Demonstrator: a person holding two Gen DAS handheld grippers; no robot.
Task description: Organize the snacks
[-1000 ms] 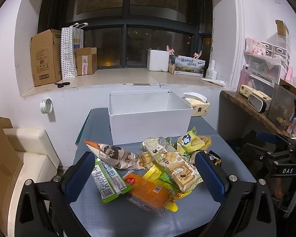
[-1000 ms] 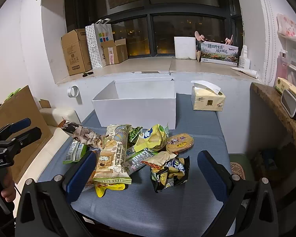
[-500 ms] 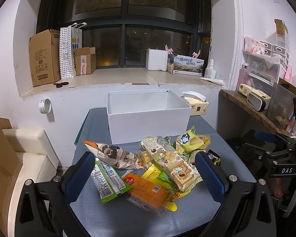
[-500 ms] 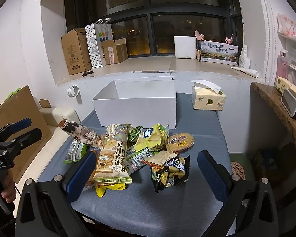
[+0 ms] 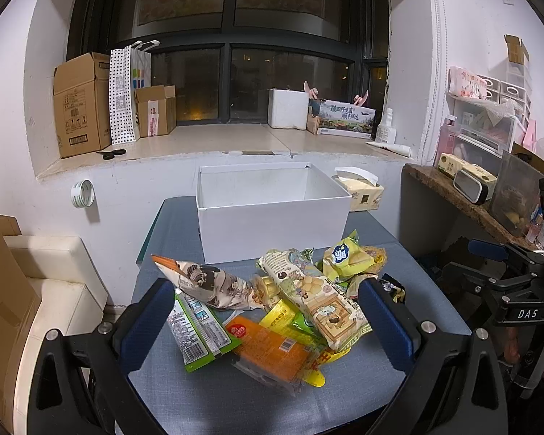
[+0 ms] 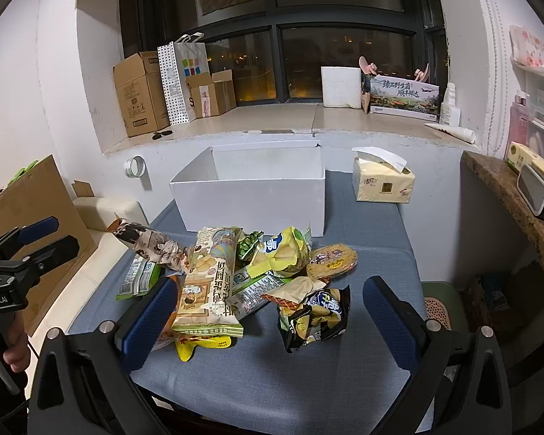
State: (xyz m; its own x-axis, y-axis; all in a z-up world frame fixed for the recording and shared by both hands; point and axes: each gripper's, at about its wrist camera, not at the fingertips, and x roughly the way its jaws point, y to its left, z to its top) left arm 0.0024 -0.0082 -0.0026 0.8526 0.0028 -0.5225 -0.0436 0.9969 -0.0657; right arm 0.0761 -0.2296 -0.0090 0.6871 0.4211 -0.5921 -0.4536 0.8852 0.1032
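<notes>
A heap of crinkled snack packets (image 5: 290,301) lies on the blue-grey cloth-covered table (image 5: 235,398), just in front of an open white cardboard box (image 5: 272,214) that stands at the far side of the tabletop. The left gripper (image 5: 266,320) hangs over the near edge of the table with its two blue-padded jaws spread wide, one on each side of the heap, and nothing between them is clamped. Within that span lie a green-edged foil sachet with a barcode (image 5: 199,330), a flat orange packet in clear wrap (image 5: 272,348), a long beige biscuit bag printed with cartoon drawings (image 5: 319,301) and a twisted grey-and-white patterned bag (image 5: 210,282) resting across the others. The right gripper (image 6: 268,320) is likewise held wide apart and grips nothing; a dark blue-and-yellow crisp bag (image 6: 313,317) sits between its fingers, apart from both pads. Behind it a yellow puffed snack bag with a blue logo (image 6: 283,250) leans against the pile, and a round golden biscuit pack (image 6: 332,259) lies beside it. A yellow tissue box with a white sheet sticking out (image 6: 382,183) stands to the right of the white box, near the wall.
</notes>
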